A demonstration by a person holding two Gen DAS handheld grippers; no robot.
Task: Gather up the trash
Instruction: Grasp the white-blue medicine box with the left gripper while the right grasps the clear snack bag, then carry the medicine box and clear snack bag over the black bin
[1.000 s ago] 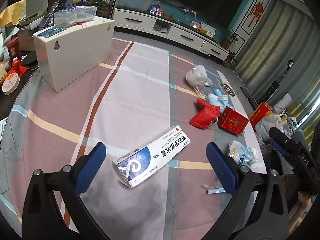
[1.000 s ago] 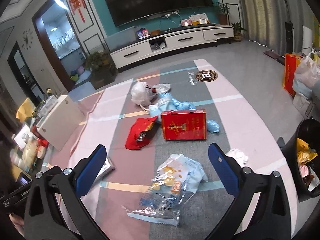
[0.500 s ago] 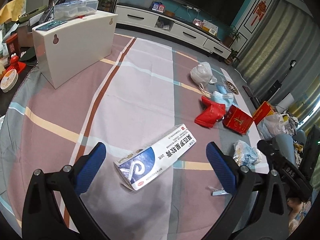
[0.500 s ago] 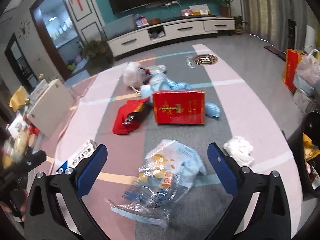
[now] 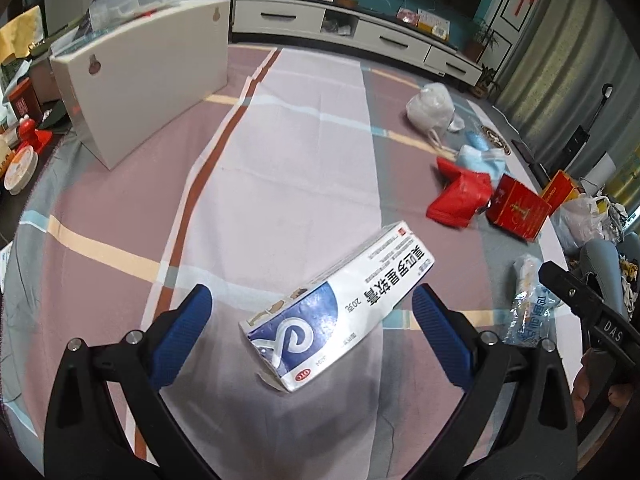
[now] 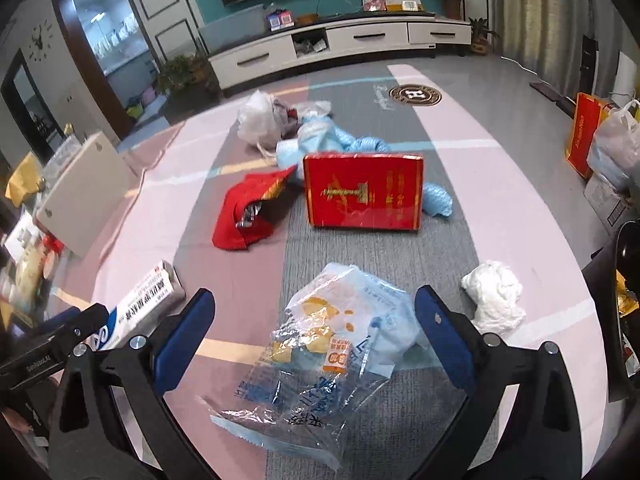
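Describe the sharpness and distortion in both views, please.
Left wrist view: white and blue carton sharp, red packet smeared by motion blur, fisheye bends the TV cabinet. Right wrist view: clear plastic bag sharp with glare, left edge blurred.

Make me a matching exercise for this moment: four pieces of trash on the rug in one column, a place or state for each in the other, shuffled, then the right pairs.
Things:
1. Medicine box
2. Clear wrapper
3. Red box
4. Tissue wad

Places or states:
A. Crumpled, white, right of the right claw
B. Lying between the fingers of the open left claw
C. Beside the torn red bag, in front of the blue bags
D. Lying between the fingers of the open right claw

Pairs: 1-B, 2-D, 3-C, 4-A
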